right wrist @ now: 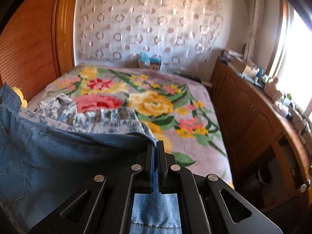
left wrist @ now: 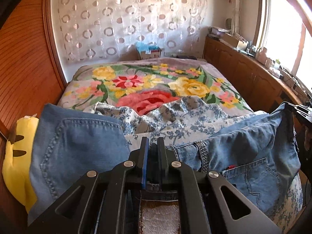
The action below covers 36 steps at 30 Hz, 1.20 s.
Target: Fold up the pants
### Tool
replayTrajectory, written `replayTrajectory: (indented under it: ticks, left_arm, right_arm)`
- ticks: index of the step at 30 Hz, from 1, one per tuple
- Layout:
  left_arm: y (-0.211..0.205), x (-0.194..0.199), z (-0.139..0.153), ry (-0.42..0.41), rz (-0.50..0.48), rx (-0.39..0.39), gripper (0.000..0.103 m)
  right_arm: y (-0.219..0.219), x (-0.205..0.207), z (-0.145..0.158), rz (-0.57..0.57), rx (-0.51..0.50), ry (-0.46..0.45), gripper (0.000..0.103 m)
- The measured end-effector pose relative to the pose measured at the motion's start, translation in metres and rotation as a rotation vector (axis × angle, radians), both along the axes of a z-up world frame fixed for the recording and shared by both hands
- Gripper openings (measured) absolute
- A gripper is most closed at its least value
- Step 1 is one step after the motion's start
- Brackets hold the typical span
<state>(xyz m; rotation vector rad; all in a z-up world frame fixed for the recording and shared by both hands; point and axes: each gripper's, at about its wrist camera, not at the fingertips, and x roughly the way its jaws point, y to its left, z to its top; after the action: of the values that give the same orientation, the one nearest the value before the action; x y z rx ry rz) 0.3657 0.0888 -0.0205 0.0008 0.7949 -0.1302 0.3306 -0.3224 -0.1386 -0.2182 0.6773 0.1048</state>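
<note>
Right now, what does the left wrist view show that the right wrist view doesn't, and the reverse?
Only the left wrist view shows the jeans' belt loop, a back pocket and much of the yellow plush toy. Only the right wrist view shows the open compartment low in the wooden cabinets. Both show the jeans pinched in a shut gripper, left gripper and right gripper, plus the floral blanket, the blue-and-white cloth and the circle-patterned curtain.

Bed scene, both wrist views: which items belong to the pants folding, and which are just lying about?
In the job:
- blue denim pants
- left claw, shut on the pants
- right claw, shut on the pants

Lying about:
- floral plush blanket
- blue-and-white printed cloth
- yellow plush toy
- cluttered wooden cabinet
</note>
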Motion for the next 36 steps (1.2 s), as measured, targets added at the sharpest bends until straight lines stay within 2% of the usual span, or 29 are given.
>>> replayTrajectory:
  ticks: [4,6,9,11,12,13,14,15,16,17,22,29,36]
  left_arm:
    - [-0.003,0.002,-0.005,0.025,-0.007,-0.002,0.01]
    - [-0.002,0.002,-0.004,0.03,-0.003,-0.011,0.014]
    - [-0.004,-0.001,0.0,0.029,-0.016,-0.021,0.029]
    - [-0.009,-0.007,0.004,0.014,-0.041,-0.019,0.043]
    - [-0.012,-0.01,0.007,0.005,-0.049,-0.017,0.045]
    - [-0.014,-0.012,0.009,0.001,-0.055,-0.015,0.048]
    - [-0.018,-0.014,0.01,-0.001,-0.065,-0.013,0.057]
    - [-0.022,-0.015,0.011,-0.002,-0.076,-0.016,0.064]
    - [-0.025,-0.017,0.011,-0.004,-0.088,-0.024,0.075]
    - [-0.03,-0.019,0.01,-0.005,-0.106,-0.036,0.08]
    - [-0.057,-0.021,-0.006,0.037,-0.164,-0.044,0.08]
    - [-0.092,-0.028,-0.023,0.076,-0.235,-0.025,0.08]
    - [-0.1,-0.035,-0.031,0.1,-0.255,-0.03,0.08]
  right_arm:
    - [-0.003,0.01,0.007,-0.004,0.039,0.035,0.003]
    - [-0.006,0.009,0.013,-0.004,0.053,0.04,0.005]
    - [-0.009,0.004,0.022,-0.004,0.078,0.038,0.008]
    - [-0.011,0.001,0.024,-0.004,0.084,0.034,0.012]
    - [-0.011,0.0,0.021,-0.001,0.086,0.032,0.015]
    - [-0.012,-0.003,0.021,-0.001,0.086,0.03,0.019]
    - [-0.012,-0.005,0.021,-0.004,0.085,0.029,0.023]
    - [-0.012,-0.007,0.02,-0.006,0.084,0.029,0.032]
    - [-0.012,-0.009,0.019,-0.007,0.087,0.029,0.039]
    - [-0.013,-0.01,0.019,-0.007,0.093,0.03,0.039]
    - [-0.011,-0.019,0.017,0.004,0.108,0.039,0.04]
    - [-0.015,-0.029,0.002,-0.003,0.107,0.115,0.041]
    - [-0.019,-0.011,-0.009,-0.025,0.074,0.194,0.041]
